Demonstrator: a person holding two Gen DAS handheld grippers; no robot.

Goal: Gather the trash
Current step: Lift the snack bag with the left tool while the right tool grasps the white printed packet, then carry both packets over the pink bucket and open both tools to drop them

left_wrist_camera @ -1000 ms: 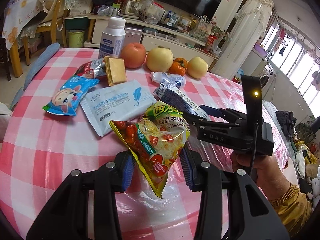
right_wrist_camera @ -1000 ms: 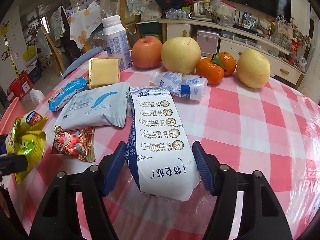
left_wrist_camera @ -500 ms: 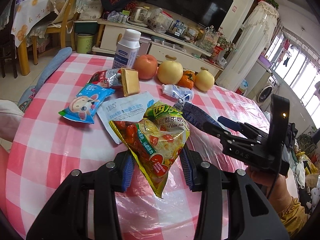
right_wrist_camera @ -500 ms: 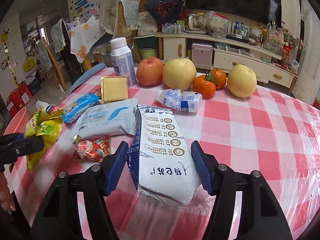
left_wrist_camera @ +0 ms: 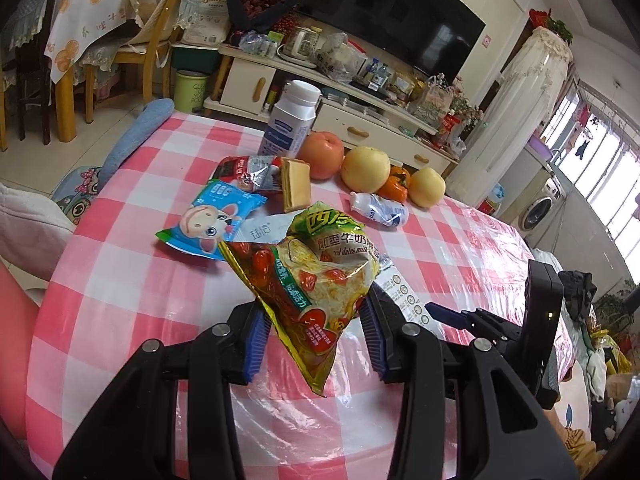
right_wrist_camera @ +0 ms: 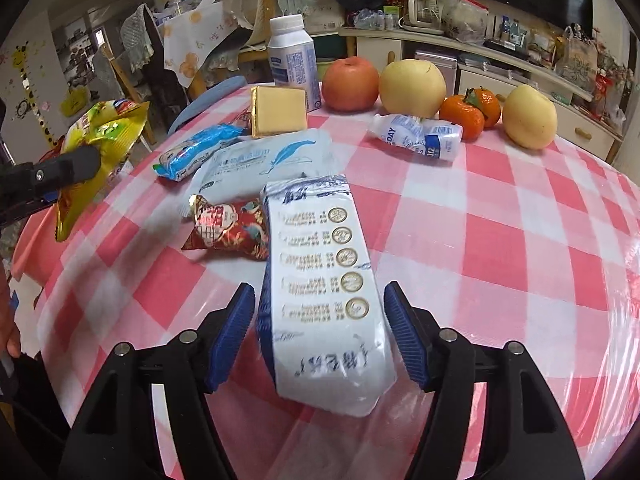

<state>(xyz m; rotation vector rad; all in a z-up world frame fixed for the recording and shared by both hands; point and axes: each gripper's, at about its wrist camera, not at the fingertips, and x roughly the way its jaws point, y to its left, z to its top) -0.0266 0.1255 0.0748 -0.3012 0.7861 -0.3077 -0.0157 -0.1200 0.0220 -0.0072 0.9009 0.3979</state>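
My left gripper is shut on a crinkled green and yellow snack bag, held above the pink checked table; the right wrist view shows that bag at far left. A long white and blue milk pouch lies on the table between the jaws of my right gripper. Those jaws are opening, and both blue pads stand clear of the pouch's sides. In the left wrist view the pouch peeks out behind the snack bag.
More litter lies beyond: a red wrapper, a white tissue pack, a blue cartoon wrapper, a gold square packet and a small toppled bottle. Fruit and a tall white bottle line the far edge.
The right jaws have spread away from the milk pouch. Both hands have drawn back from the table's middle, the left one carrying the snack bag further left and a little higher.
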